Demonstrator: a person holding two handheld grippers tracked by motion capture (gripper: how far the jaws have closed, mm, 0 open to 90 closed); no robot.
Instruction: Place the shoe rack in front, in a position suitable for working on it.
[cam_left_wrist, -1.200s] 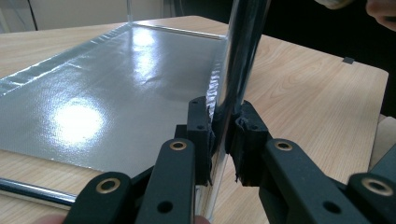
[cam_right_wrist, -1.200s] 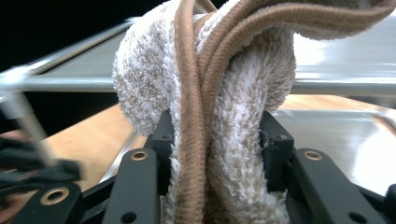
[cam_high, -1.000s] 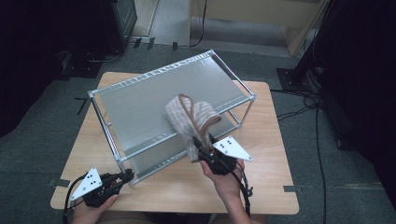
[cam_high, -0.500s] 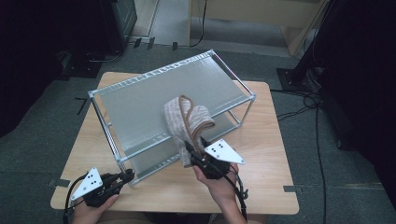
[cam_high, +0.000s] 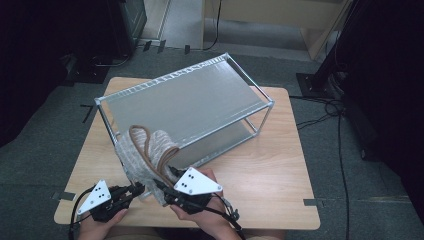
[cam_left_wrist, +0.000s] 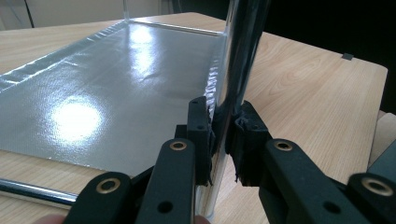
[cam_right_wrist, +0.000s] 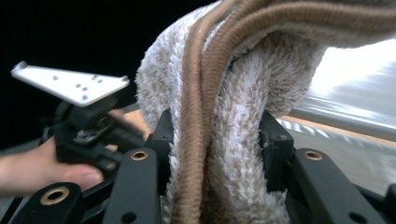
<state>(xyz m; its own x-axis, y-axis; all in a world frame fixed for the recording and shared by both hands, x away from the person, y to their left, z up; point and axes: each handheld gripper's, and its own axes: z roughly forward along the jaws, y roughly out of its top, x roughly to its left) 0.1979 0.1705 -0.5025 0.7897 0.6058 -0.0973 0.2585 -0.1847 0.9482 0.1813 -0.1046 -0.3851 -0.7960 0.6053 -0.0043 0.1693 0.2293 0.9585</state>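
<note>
A folded beige towel (cam_high: 145, 155) with brown piping is held upright in the right gripper (cam_high: 167, 186), whose jaws are closed on its lower end; in the right gripper view the pile is seen squeezed between both pads. The towel's long axis rises from the jaws and leans away toward the open front of a two-level wire rack (cam_high: 185, 95), against the rack's near left corner. The rack stands slantwise on the wooden counter (cam_high: 270, 175), its shelves lined with a silvery sheet.

The left gripper (cam_high: 131, 191) is held low at the counter's near left corner, its jaws closed narrowly on the rack's near corner post (cam_left_wrist: 229, 93), so the frame appears to be steadied. The two grippers lie close together, the towel between them.

The lower shelf (cam_left_wrist: 102, 98) lies just beyond and below the towel's top, so a forward push under the upper shelf seems to be what is called for. The right hand (cam_high: 210, 212) is kept low and roughly level.
</note>
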